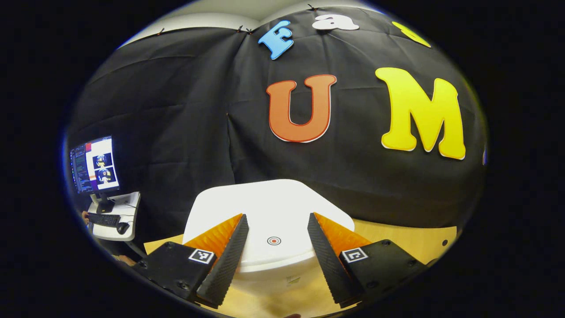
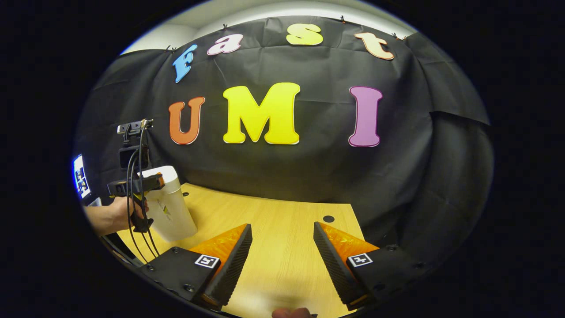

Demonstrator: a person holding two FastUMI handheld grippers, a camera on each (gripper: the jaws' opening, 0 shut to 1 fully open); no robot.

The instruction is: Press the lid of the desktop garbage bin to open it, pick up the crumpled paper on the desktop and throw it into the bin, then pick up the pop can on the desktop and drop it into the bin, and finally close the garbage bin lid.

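Hovering over the white plastic desktop garbage bin (image 1: 265,212), the left gripper (image 1: 277,247) has its jaws spread wide with nothing between them; in the left gripper view the fingers frame the bin's closed white lid (image 1: 273,207), which carries a small red-and-white target sticker (image 1: 274,240) right between the fingertips. Contact with the lid can't be confirmed from this angle, the fingers look just above or beside it. Bin stands on the light wooden table (image 1: 397,240), near the table's back edge against the black cloth wall. At the left of that view a lit computer monitor (image 1: 95,164) sits on a small white side stand (image 1: 115,216) with a black keyboard (image 1: 103,219) and a mouse (image 1: 122,228), off the table. In the right gripper view the right gripper (image 2: 282,251) is also wide open and holds nothing, over bare wood toward the table's right side, well apart from the bin (image 2: 170,205). Same view shows the bin at the table's far left, with the left gripper (image 2: 137,190) at its lid, held by a person's hand (image 2: 121,214), black cables (image 2: 132,198) trailing down. A dark round hole (image 2: 328,218) shows in the tabletop near the back edge.
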